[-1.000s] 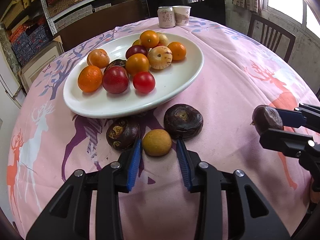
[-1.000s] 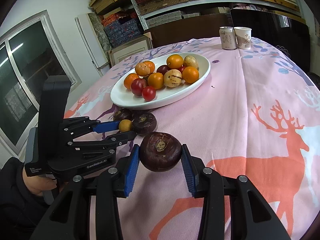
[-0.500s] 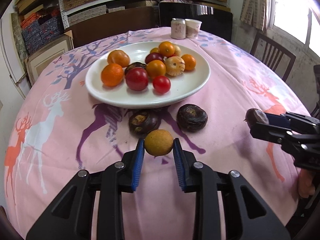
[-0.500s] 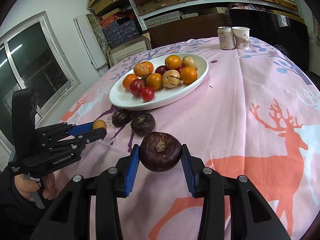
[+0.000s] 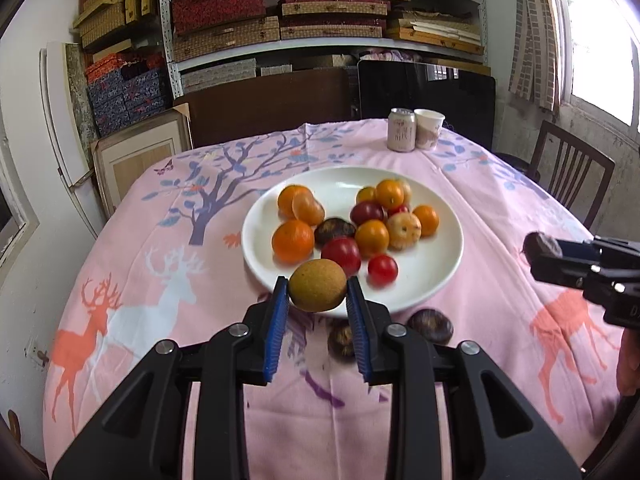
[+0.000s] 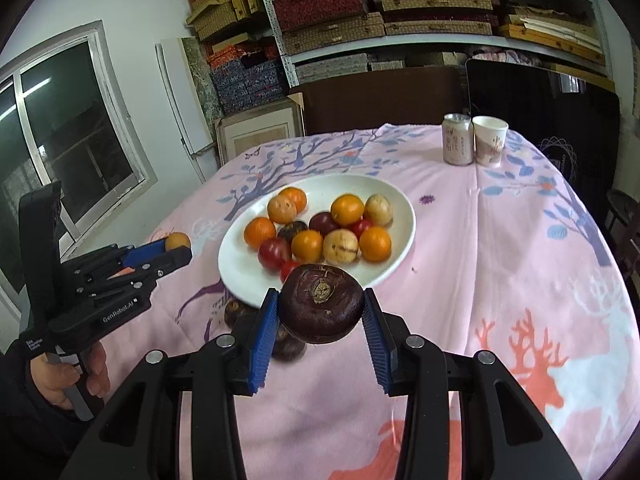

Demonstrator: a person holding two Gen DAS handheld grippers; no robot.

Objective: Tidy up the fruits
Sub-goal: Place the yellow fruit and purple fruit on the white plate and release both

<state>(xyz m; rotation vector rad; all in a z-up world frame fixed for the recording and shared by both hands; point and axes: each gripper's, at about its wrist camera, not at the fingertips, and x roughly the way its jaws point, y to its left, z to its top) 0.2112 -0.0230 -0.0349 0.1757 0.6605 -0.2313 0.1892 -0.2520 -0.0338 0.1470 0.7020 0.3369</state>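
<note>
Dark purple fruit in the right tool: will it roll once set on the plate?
Probably little: the dark purple fruit looks flattened, so it should settle on a flat face. The plate is crowded and its rim rises, likely stopping it. Held by the right tool, its skin looks firm.

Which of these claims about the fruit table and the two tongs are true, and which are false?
1. The left tongs hold a yellow-brown fruit. True.
2. The right tongs are empty. False: they grip a dark purple fruit.
3. The white plate holds only oranges. False: red and dark fruits lie there too.
4. A can and a paper cup stand side by side at the table's far end. True.
5. Two dark fruits lie on the cloth by the plate's near rim. True.
</note>
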